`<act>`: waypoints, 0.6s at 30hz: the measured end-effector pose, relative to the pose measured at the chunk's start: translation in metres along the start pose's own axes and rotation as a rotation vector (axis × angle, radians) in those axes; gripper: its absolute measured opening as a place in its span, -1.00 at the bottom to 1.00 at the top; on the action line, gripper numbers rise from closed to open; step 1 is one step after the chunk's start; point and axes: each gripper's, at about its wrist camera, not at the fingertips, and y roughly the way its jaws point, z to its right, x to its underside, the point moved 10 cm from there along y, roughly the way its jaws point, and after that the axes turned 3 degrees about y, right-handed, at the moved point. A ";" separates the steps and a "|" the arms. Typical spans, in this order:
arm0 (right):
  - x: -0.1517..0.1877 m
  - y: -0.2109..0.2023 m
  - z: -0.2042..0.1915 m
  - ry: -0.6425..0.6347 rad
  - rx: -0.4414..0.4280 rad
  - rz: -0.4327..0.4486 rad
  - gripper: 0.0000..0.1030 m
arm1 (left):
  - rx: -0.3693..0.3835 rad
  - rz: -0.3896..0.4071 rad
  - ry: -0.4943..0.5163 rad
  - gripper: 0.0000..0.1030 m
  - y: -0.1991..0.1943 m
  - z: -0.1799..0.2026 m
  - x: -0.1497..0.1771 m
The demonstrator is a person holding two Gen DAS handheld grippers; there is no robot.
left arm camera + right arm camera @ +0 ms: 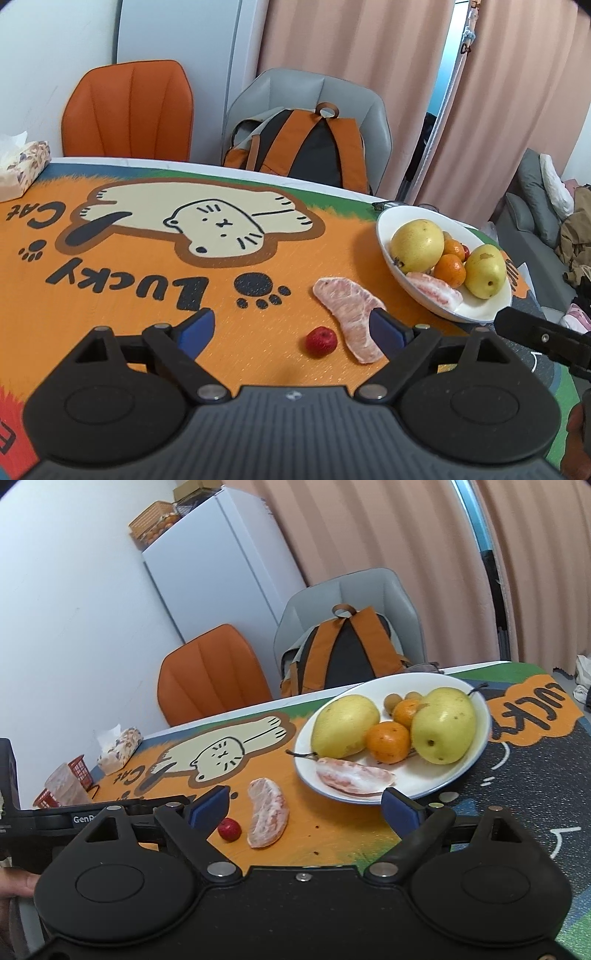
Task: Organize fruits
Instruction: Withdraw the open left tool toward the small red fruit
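A white plate holds two yellow pears, tangerines, small longans and a pomelo segment. A second pomelo segment and a small red fruit lie on the orange mat left of the plate. My left gripper is open and empty above these two. My right gripper is open and empty, just before the plate's near rim.
A tissue box sits at the table's far left, with red baskets and a plastic cup nearby. An orange chair and a grey chair with a backpack stand behind the table. The right gripper's body shows at right.
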 end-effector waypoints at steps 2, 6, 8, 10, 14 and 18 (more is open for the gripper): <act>0.001 0.003 -0.004 -0.009 -0.003 -0.007 0.72 | -0.001 -0.005 -0.012 0.74 0.001 -0.004 0.003; 0.002 0.008 -0.012 -0.026 -0.009 -0.019 0.70 | 0.002 -0.007 -0.024 0.74 0.004 -0.009 0.007; 0.003 0.012 -0.017 -0.039 -0.011 -0.029 0.70 | 0.004 -0.004 -0.028 0.74 0.005 -0.012 0.009; 0.004 0.017 -0.023 -0.052 -0.011 -0.037 0.66 | 0.010 -0.005 -0.031 0.74 0.007 -0.014 0.011; 0.007 0.027 -0.033 -0.085 -0.016 -0.055 0.55 | 0.025 -0.001 -0.009 0.73 0.009 -0.013 0.014; 0.010 0.036 -0.034 -0.083 -0.021 -0.070 0.39 | 0.037 -0.010 0.006 0.69 0.013 -0.011 0.018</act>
